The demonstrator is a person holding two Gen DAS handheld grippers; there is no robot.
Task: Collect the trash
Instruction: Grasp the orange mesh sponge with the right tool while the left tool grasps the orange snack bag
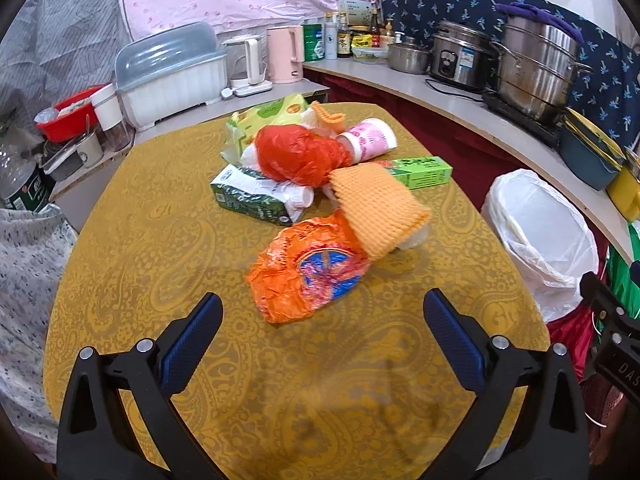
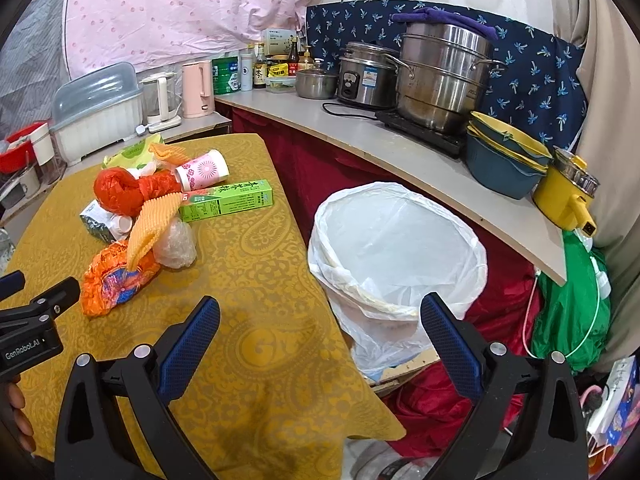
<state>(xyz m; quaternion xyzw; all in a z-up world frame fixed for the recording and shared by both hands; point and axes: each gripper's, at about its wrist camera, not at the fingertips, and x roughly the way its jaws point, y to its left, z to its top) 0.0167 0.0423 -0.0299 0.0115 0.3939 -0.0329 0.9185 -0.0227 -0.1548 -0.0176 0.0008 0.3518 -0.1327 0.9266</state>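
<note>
The left gripper (image 1: 322, 312) has its jaws spread wide and holds nothing; it hangs over the table (image 1: 160, 208) just short of the orange snack wrapper (image 1: 308, 270). The right gripper (image 2: 320, 316) is likewise spread wide and empty, straddling the table's edge with one finger over the cloth and the other before the trash bin (image 2: 400, 248).

The trash sits in one heap near the middle of the table. Taking the red plastic bag (image 1: 298, 154) as the centre: one pink flowered paper cup (image 1: 370, 140) lies on its side just beyond it, one green carton box (image 1: 420, 170) beside it toward the bin, one green tissue pack (image 1: 250, 196) on the other side, one yellow-green packet (image 1: 268, 114) behind. Two orange foam fruit nets show, one (image 1: 376, 208) lapping over the snack wrapper, one (image 1: 326, 114) at the back. A crumpled clear bag (image 2: 176, 244) touches the wrapper.

The table wears a gold paisley cloth. The bin, lined with a white bag, stands beside the table. A counter (image 2: 400, 152) behind it carries steel pots, a rice cooker, kettles and bottles.
</note>
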